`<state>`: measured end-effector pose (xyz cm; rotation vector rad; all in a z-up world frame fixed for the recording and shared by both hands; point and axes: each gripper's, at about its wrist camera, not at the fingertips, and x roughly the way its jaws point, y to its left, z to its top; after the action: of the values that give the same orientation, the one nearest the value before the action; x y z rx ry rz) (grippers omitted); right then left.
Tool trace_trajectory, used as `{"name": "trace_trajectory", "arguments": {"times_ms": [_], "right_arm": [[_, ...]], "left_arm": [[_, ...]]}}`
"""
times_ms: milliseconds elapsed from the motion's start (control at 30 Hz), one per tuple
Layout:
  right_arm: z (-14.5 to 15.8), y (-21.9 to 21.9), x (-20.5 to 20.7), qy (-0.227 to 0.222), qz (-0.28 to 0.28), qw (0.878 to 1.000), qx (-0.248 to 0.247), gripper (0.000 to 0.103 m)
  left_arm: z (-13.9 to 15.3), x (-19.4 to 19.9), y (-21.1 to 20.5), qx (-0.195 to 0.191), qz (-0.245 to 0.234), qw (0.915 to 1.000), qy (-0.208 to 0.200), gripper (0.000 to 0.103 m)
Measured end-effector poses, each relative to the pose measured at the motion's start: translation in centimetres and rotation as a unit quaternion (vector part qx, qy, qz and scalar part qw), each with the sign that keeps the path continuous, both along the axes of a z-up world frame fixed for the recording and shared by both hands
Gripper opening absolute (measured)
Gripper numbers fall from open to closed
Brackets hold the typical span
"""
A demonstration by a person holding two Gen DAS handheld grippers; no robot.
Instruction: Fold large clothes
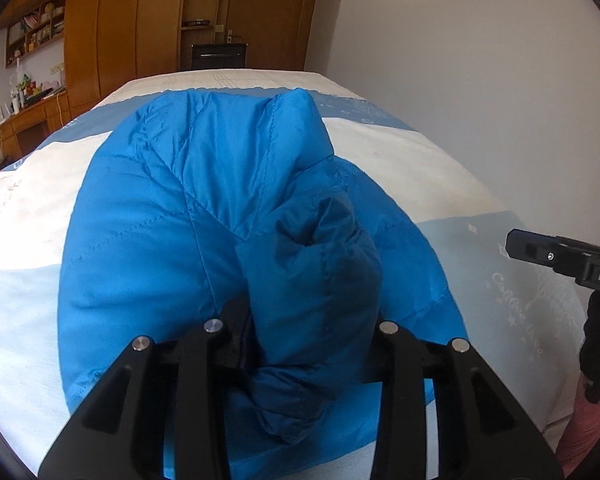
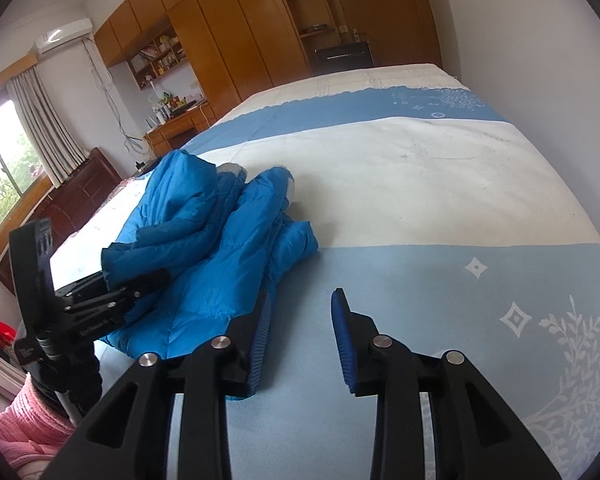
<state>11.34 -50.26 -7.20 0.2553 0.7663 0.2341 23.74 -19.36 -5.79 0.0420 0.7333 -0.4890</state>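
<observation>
A bright blue quilted jacket (image 1: 188,208) lies crumpled on the bed (image 1: 20,280), with its collar end toward the far side. My left gripper (image 1: 304,332) is shut on a bunched fold of the jacket, and the fabric bulges up between the jaws and hides the fingertips. In the right wrist view the same left gripper (image 2: 140,286) clamps the jacket (image 2: 228,248) at its near left edge. My right gripper (image 2: 300,320) stands open over the light blue bedspread (image 2: 420,280) with nothing between its blue pads. Its left finger (image 2: 260,336) is right beside the jacket's near hem.
A white wall (image 1: 460,60) runs along the bed's right side. Wooden wardrobes (image 2: 228,32) and a desk (image 2: 176,128) stand beyond the far end. Dark wooden furniture (image 2: 80,196) and a window (image 2: 4,160) lie to the left. A pink sleeve (image 2: 28,428) shows at the near left.
</observation>
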Motion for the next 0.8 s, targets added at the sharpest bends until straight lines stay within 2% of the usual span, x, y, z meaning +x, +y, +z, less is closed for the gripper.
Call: {"name": "trace_trajectory", "arguments": {"times_ms": [200,333,400,467,500,567,667,733,800], "right_arm": [[0.5,0.6,0.1,0.0,0.004,1.0,0.003,0.032],[1.5,1.5,0.5,-0.002,0.017,1.0,0.008,0.034],[2.2,1.8,0.9,-0.001,0.028,1.0,0.013,0.04],[3.0,2.3,1.3,-0.002,0.039,0.999,0.018,0.046],[3.6,2.7,1.7,-0.002,0.051,0.998,0.025,0.048],[4.4,3.3,2.5,0.003,0.07,0.997,0.044,0.062],[4.9,4.3,4.0,0.024,0.1,0.992,0.076,0.068],[4.9,5.5,5.5,0.045,0.12,0.988,0.089,0.068],[4.6,6.6,6.6,0.063,0.129,0.986,0.087,0.069]], "left_arm": [[-0.3,-0.7,0.3,-0.01,-0.005,0.9999,-0.001,0.035],[0.7,-1.9,0.9,-0.014,-0.012,0.9998,-0.003,0.037],[1.7,-2.9,1.5,-0.029,-0.025,0.9993,0.0,0.043],[2.8,-4.0,2.4,-0.062,-0.046,0.997,0.009,0.056],[3.5,-4.6,3.0,-0.085,-0.064,0.9942,0.015,0.058],[4.8,-5.3,4.6,-0.114,-0.075,0.9906,0.014,0.059],[6.0,-4.9,7.8,-0.133,-0.041,0.9902,0.009,0.059],[6.1,-3.2,9.9,-0.092,0.031,0.9952,0.008,0.059],[5.5,-1.4,11.3,-0.056,0.077,0.9953,0.015,0.059]]}}
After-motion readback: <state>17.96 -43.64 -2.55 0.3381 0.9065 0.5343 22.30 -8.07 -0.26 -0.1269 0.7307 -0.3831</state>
